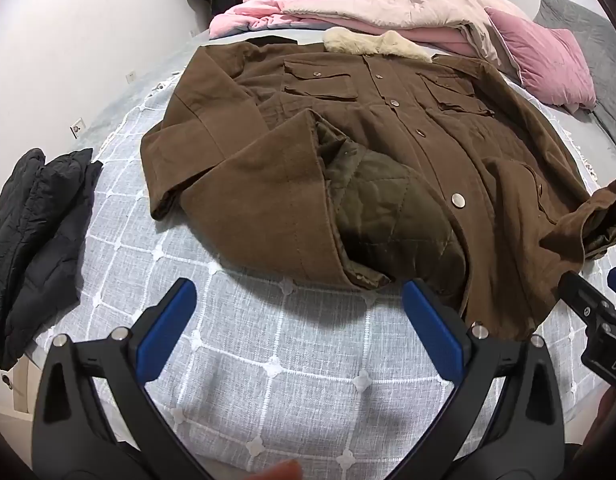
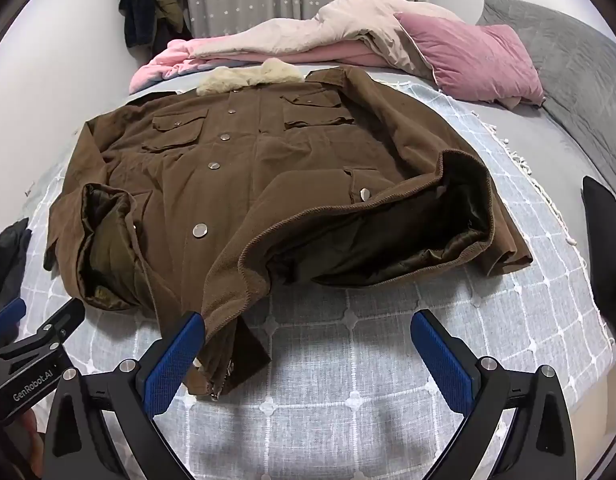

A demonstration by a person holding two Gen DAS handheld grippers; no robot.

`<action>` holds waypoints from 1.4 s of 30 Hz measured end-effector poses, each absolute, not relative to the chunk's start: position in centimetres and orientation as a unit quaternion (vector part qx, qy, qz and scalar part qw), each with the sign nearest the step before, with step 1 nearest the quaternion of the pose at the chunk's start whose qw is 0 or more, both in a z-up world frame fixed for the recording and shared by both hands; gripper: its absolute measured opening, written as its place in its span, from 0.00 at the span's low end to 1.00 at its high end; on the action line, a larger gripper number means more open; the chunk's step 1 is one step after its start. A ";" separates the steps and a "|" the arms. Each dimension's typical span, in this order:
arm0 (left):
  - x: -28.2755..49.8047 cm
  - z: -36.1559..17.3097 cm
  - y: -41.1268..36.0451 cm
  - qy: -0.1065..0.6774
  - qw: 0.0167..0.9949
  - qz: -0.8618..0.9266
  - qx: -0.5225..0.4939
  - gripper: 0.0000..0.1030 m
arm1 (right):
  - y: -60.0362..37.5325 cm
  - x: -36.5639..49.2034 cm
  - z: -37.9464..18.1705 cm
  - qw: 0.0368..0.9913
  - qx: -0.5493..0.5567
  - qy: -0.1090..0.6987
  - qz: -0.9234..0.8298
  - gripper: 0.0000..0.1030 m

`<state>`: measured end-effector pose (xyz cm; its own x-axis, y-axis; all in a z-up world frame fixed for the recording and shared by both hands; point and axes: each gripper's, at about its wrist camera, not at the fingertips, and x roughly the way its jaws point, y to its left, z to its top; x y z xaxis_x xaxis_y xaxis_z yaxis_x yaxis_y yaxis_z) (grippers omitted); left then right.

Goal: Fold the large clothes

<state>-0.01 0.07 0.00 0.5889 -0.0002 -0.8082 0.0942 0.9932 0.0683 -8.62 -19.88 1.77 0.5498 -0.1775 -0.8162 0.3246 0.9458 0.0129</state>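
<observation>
**Hovering over the spread coat**

Lying front-up on the checked bedspread (image 1: 268,360), the brown coat (image 1: 348,140) had its fur collar (image 2: 250,76) farthest from me. I held my left gripper (image 1: 300,320) and right gripper (image 2: 308,354) wide apart, gripping nothing, at its hem.

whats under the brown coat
The brown coat lies on a grey checked blanket over the bed. Whatever is beneath its middle is covered.
</observation>
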 end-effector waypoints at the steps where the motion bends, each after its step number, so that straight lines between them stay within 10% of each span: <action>1: 0.0 0.0 0.0 0.453 0.890 -0.026 0.052 0.99 | -19.8 -8.6 1.7 0.876 0.080 0.454 -0.143 1.00; 42: -0.1 0.0 0.0 0.452 0.890 -0.027 0.051 0.99 | -20.1 -8.4 1.8 0.877 0.079 0.452 -0.143 1.00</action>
